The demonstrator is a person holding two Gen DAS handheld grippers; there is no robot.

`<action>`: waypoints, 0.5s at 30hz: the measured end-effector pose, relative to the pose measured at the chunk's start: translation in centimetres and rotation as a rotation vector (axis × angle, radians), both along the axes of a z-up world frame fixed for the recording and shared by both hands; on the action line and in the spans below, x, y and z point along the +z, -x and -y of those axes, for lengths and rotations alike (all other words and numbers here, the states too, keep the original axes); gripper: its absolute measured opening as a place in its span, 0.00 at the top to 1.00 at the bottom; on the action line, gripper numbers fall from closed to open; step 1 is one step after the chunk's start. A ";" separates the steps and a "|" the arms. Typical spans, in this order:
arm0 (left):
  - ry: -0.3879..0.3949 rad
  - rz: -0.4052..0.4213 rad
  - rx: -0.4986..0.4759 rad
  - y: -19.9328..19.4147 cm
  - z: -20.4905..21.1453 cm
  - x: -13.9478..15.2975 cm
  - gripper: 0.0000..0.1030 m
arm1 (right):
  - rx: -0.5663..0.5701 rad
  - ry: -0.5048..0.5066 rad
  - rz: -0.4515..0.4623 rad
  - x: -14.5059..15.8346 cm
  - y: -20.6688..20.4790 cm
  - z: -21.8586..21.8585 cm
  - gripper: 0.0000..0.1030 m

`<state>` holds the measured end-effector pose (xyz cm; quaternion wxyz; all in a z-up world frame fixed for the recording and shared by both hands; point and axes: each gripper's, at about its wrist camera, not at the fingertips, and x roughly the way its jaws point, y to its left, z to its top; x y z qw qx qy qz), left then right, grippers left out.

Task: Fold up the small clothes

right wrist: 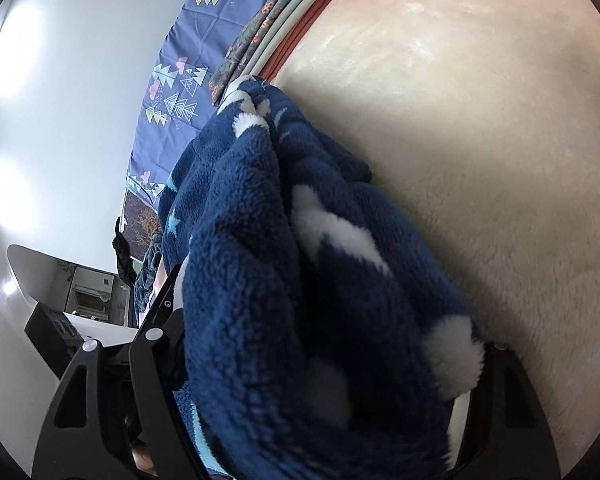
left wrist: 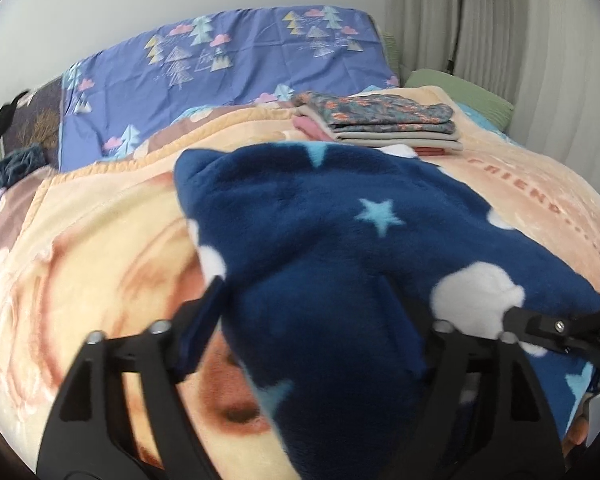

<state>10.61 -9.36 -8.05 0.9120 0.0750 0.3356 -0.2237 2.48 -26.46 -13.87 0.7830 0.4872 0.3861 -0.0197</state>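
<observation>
A navy fleece garment (left wrist: 332, 248) with white clouds and pale blue stars lies on the peach blanket (left wrist: 100, 240). My left gripper (left wrist: 300, 292) is open around its near end; the left finger (left wrist: 204, 312) stands beside the fleece edge and the other rests in the pile. My right gripper (right wrist: 332, 312), rolled onto its side, has the bunched fleece (right wrist: 284, 280) between widely spread fingers. One finger (right wrist: 172, 292) shows and the other is hidden by fleece. From the left wrist view, a finger of the right gripper (left wrist: 548, 326) lies over the garment's right edge.
A stack of folded clothes (left wrist: 380, 124) sits on the blanket just beyond the fleece, also seen edge-on as a folded stack (right wrist: 268, 40). Behind it lie a blue tree-print sheet (left wrist: 220, 72) and a green pillow (left wrist: 460, 88). A pale curtain (left wrist: 520, 40) hangs at right; dark items (left wrist: 4, 128) at far left.
</observation>
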 end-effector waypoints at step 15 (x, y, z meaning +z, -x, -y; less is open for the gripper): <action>0.285 -0.305 0.022 -11.8 -3.0 -2.0 0.02 | 0.054 0.016 0.015 -0.3 -0.5 0.2 0.22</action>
